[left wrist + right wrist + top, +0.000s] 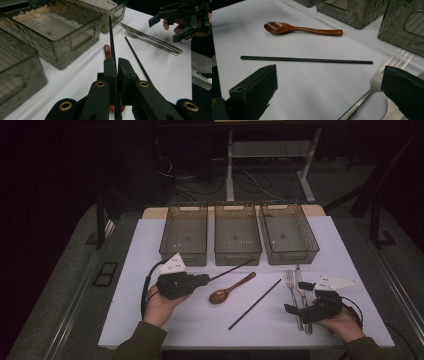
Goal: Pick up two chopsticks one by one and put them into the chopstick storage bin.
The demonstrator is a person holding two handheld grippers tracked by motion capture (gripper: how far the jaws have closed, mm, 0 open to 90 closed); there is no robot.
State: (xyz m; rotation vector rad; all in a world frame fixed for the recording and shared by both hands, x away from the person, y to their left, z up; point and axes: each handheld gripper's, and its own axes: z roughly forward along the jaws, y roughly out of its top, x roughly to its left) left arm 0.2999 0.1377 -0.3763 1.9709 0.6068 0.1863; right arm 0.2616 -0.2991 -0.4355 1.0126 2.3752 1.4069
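Observation:
My left gripper (204, 280) (117, 62) is shut on a thin black chopstick (231, 269) (111, 37), which sticks out from the jaws and rises toward the middle bin (237, 235). A second black chopstick (255, 304) (307, 60) lies slantwise on the white table. A brown wooden spoon (231, 289) (299, 29) rests between the two chopsticks. My right gripper (296, 297) (329, 72) stands open low over the table, its jaws on either side of a steel fork (291, 290) (384, 72) and knife (303, 295).
Three smoky see-through bins stand in a row at the back: left (184, 234), middle, and right (289, 232). The white table top (200, 320) has bare room in front. In the left gripper view, the person's other hand and its gripper (186, 17) show at top right.

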